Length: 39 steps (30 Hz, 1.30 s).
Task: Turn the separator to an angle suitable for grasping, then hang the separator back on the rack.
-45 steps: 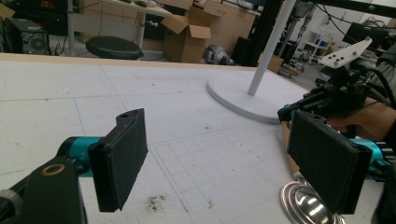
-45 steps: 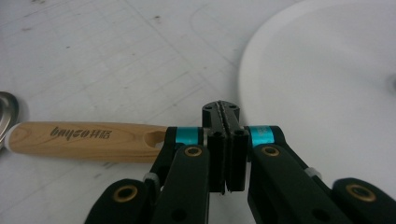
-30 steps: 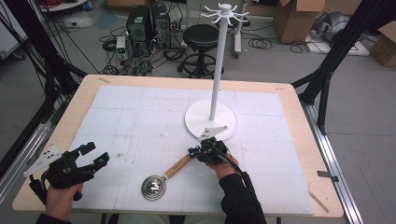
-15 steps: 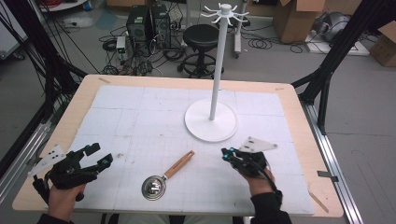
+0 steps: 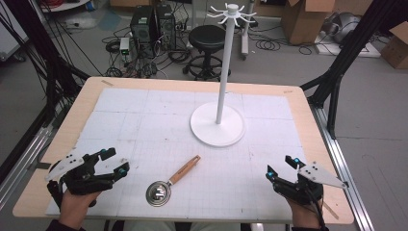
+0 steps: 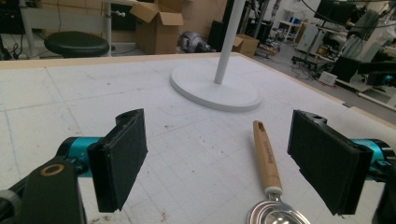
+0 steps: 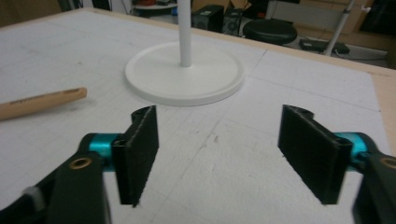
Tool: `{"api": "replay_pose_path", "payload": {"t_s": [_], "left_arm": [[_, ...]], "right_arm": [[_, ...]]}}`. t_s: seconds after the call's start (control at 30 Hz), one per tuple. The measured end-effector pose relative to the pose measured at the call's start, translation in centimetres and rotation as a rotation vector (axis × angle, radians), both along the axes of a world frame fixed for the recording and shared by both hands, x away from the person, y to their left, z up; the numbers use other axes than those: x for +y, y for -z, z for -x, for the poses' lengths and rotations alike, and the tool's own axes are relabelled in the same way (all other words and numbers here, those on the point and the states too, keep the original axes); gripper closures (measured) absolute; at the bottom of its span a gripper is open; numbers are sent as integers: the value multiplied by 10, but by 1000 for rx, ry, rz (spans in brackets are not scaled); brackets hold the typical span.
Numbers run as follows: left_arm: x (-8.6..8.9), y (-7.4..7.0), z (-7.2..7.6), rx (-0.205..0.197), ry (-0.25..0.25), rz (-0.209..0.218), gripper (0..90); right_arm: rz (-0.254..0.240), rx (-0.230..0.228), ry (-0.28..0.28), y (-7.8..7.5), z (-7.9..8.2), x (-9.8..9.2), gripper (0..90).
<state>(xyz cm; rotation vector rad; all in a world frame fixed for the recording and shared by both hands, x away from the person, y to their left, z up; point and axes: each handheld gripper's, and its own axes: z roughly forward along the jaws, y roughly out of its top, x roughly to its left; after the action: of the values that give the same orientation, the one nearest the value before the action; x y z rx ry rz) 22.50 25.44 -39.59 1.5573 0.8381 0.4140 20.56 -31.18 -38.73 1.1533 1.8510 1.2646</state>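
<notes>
A metal scoop with a wooden handle (image 5: 171,183) lies flat on the white mat near the front edge. No gripper touches it. My left gripper (image 5: 115,161) rests at the front left, open. Its jaws have just been opening a little wider, with nothing between them. In the left gripper view the scoop's handle (image 6: 266,156) lies ahead, just inside the right jaw. My right gripper (image 5: 280,167) sits at the front right, well clear of the scoop. Its jaws have just been opening and hold nothing. The handle's end (image 7: 37,103) shows far left in the right gripper view.
A white hook stand (image 5: 217,126) rises from a round base at the mat's centre back, with its hooks high on the pole. The wooden table edge (image 5: 308,115) frames the mat. A stool, boxes and cables stand on the floor beyond.
The right gripper let go of the scoop's handle, swung right toward the front right corner and opened. The scoop stays where it lay. The left gripper shifted slightly.
</notes>
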Motion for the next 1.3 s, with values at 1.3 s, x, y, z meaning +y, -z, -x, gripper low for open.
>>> {"api": "replay_pose_path", "payload": {"t_s": [1.3], "left_arm": [[-76, 10, -30, 157, 211, -118, 289]], "right_arm": [[-87, 12, -24, 2, 3, -6, 159]]}}
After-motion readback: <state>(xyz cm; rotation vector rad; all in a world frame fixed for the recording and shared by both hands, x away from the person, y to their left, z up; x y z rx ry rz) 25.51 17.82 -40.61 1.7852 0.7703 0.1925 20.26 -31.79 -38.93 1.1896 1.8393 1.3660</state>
